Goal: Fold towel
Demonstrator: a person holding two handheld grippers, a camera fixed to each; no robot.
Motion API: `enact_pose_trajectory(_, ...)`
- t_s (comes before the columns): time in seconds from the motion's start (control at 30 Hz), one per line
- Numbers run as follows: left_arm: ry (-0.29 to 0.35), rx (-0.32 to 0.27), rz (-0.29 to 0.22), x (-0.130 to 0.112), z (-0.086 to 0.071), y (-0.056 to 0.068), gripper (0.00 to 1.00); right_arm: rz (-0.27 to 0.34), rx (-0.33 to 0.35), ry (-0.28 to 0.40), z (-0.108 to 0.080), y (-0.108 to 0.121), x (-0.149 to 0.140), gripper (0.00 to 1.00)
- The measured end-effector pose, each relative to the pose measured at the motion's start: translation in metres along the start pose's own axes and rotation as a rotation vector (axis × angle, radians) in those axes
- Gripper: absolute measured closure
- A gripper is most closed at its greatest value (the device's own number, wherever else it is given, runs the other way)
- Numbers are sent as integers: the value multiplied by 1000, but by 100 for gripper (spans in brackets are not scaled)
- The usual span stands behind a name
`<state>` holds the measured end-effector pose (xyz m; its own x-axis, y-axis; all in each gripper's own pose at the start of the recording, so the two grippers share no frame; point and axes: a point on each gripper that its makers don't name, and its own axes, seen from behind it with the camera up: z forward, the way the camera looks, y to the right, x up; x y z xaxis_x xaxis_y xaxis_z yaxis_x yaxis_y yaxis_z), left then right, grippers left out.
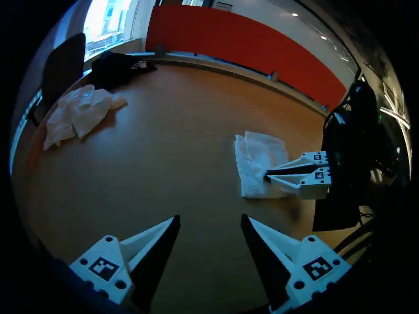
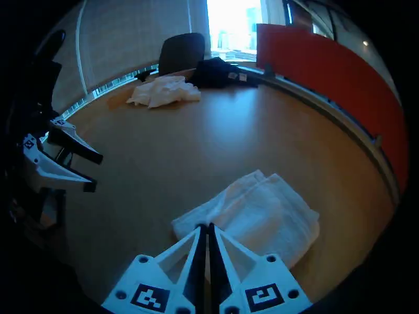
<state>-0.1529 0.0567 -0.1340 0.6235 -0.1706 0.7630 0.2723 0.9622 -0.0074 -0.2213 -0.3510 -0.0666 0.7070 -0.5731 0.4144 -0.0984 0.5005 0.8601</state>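
Nearest: right gripper [image 2: 205, 228] is sitting low in the right gripper view, its white fingers closing down to a thin slit. Tips are touching the near edge of the folded white terry towel [image 2: 256, 214]; can't tell whether any cloth is getting pinched between them. That towel is lying flat as a thick rectangle on the brown wooden tabletop [image 2: 173, 146], toward the rim on that view's right. Off to the left there, left gripper [image 2: 95, 171] is hovering well apart from the towel, fingers spreading wide and gripping nothing. In the left gripper view, left gripper [image 1: 209, 219] is gaping wide over bare tabletop [image 1: 173, 157], while right gripper [image 1: 268, 176] is reaching in from the right with its tips lying on the towel [image 1: 256, 157]. Farther back, a crumpled pile of white cloth [image 2: 165, 90] is lying near the far table edge, with a heap of dark fabric [image 2: 220, 73] sitting just beside it. Behind those, a black office chair [image 2: 180, 52] is standing at the table, a bright window [image 2: 233, 26] is glaring, and a long red wall panel [image 2: 335, 73] is running along the far side.
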Motion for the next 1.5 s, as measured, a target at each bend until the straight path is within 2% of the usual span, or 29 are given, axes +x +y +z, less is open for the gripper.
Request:
enact_pose_trajectory(0.17, -1, 1, -2, 0, 0, -3, 14, 5, 2, 3, -1, 0, 1, 92)
enact_pose_trajectory(0.37, 0, 5, -3, 0, 0, -6, 14, 15, 1, 23, -6, 1, 5, 58)
enact_pose_trajectory(0.43, 0, 6, -4, 1, 0, -6, 15, 24, 2, 29, -8, 2, 6, 42)
enact_pose_trajectory(0.5, 0, 7, -4, 1, 0, -7, 15, 36, 2, 35, -11, 3, 6, 31)
enact_pose_trajectory(0.9, 3, 13, 3, 4, 1, -7, 14, 52, -50, 30, -28, 17, -11, 30)
enact_pose_trajectory(1.5, 0, 12, 17, 5, 1, -4, 14, 117, -132, -37, -59, 35, -78, 29)
